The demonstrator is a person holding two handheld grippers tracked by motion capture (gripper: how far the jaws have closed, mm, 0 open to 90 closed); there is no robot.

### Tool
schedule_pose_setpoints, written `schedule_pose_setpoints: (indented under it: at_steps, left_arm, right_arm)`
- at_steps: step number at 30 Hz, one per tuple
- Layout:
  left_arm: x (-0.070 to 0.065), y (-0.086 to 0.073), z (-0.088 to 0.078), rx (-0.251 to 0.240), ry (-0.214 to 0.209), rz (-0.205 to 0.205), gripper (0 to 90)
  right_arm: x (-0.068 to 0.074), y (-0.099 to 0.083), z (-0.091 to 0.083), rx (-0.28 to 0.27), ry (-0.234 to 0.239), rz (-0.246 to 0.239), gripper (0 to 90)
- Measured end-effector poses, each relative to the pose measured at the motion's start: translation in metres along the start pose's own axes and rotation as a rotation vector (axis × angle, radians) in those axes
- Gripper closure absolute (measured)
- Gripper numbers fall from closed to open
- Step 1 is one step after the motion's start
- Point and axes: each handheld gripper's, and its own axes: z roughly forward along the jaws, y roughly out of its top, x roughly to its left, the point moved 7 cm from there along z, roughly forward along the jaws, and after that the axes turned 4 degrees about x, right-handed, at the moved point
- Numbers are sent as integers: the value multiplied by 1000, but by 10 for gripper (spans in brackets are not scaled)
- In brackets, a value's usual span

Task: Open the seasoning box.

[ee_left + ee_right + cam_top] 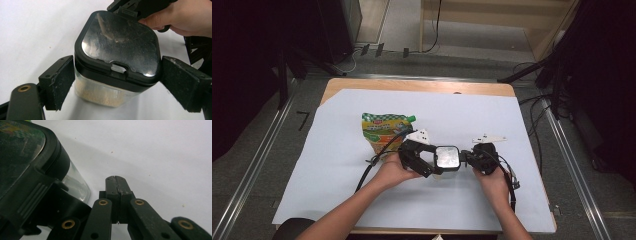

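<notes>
A clear square plastic jar with a black hinged lid (117, 47), holding a layer of tan powder, stands on the white-covered tabletop (337, 165) between the wide-open left tool (115, 85). The right tool (117, 185) is closed, empty, beside the jar.

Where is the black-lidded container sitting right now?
In the high view the container stands on the white sheet near the table's front middle, between the left gripper and right gripper, with the green pouch behind it to the left.
</notes>
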Motion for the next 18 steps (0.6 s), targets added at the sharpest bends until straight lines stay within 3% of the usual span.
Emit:
schedule_pose_setpoints:
  at_steps: [7, 13, 18]
  left_arm:
    - [2, -2, 4, 6, -11, 19, 126]
    - [2, -4, 12, 30, 19, 54, 119]
    - [2, -2, 11, 13, 10, 28, 125]
  right_arm:
    - [1, 0, -3, -5, -6, -6, 900]
    - [0, -2, -11, -16, 1, 8, 900]
    - [-1, -6, -22, -22, 4, 17, 900]
